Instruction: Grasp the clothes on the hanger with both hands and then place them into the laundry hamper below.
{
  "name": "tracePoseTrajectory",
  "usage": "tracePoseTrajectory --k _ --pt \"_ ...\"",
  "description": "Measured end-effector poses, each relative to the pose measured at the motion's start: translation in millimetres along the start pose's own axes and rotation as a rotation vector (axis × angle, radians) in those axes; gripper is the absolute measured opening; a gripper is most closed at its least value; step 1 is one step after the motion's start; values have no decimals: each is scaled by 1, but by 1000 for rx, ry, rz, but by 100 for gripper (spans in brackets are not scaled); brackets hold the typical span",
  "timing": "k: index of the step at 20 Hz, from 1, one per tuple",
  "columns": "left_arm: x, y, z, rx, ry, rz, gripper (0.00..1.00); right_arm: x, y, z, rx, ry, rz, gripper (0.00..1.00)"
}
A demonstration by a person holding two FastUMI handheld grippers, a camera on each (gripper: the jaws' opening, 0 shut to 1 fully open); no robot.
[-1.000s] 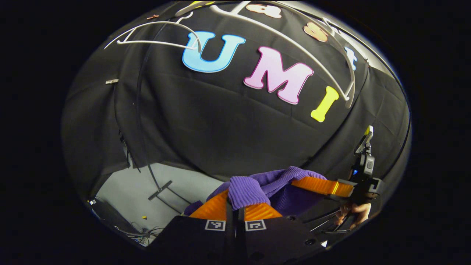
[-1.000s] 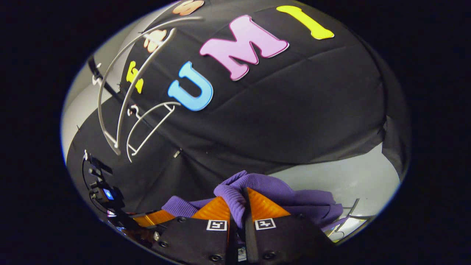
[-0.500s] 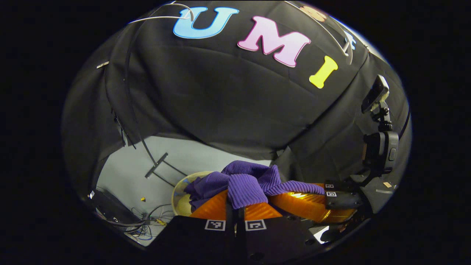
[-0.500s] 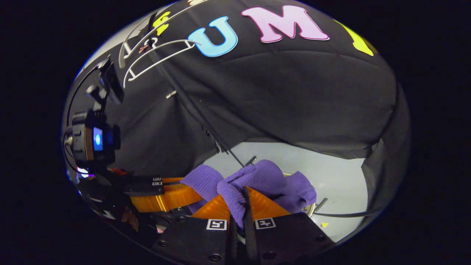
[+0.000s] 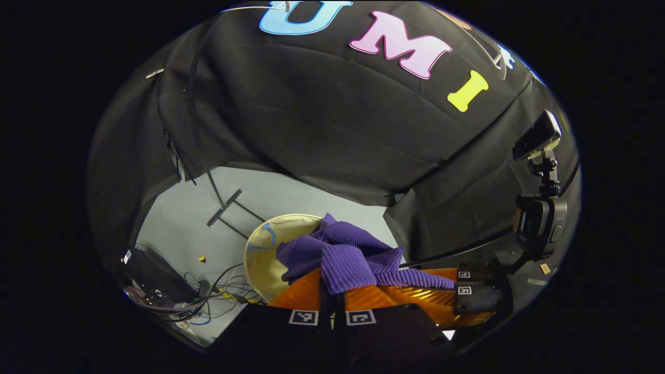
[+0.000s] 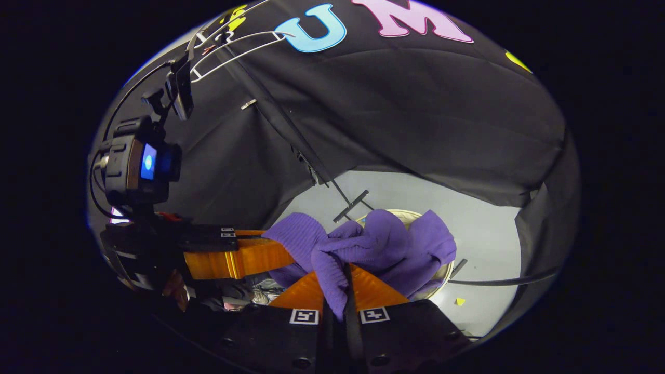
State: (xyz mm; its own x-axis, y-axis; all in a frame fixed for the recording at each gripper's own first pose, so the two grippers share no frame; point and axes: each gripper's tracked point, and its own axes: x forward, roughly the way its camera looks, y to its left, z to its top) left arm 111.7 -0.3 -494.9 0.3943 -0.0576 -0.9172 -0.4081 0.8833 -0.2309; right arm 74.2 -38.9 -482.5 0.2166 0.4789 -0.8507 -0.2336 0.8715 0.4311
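Observation:
A purple knit garment (image 5: 345, 252) hangs bunched between both grippers, just above a round cream laundry hamper (image 5: 260, 254) on the floor. My left gripper (image 5: 332, 283) is shut on one fold of it. In the left gripper view the right gripper (image 5: 410, 293) reaches in from the right, with cloth draped over its fingers. In the right gripper view, the right gripper (image 6: 343, 283) is shut on the garment (image 6: 379, 249), which covers most of the hamper (image 6: 442, 271). The left gripper (image 6: 275, 257) comes in from the left there. The bare white hanger (image 6: 234, 47) stays high on the rack.
The clothes rack's dark pole and foot (image 5: 224, 208) stand on the grey floor behind the hamper. Tangled cables (image 5: 218, 298) and a black box (image 5: 150, 278) lie at the lower left. A small yellow scrap (image 6: 460, 301) lies right of the hamper.
Both grippers have come down with the garment. The hanger has slid up toward the top of both views, and the hamper has come into view under the cloth.

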Motion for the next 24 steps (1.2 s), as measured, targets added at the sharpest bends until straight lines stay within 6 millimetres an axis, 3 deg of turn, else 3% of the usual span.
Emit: tracePoseTrajectory --k 9,13,16,17,18,24 --pt "0 -2 -6 12 14 4 5 -4 -9 -9 -37 34 -65 14" --pt "2 -3 -13 7 31 -4 11 -9 -10 -1 -27 11 -76 15" --pt "5 9 -12 -2 25 51 62 -15 -26 6 -54 -20 -117 84" --pt "-2 12 -9 -1 19 62 79 -19 -31 10 -77 -18 -126 73" --pt "0 14 -6 -19 15 62 95 -14 -33 6 -81 -8 -128 100" --pt "-3 9 -3 -32 11 40 95 -13 -26 8 -97 -1 -113 98"
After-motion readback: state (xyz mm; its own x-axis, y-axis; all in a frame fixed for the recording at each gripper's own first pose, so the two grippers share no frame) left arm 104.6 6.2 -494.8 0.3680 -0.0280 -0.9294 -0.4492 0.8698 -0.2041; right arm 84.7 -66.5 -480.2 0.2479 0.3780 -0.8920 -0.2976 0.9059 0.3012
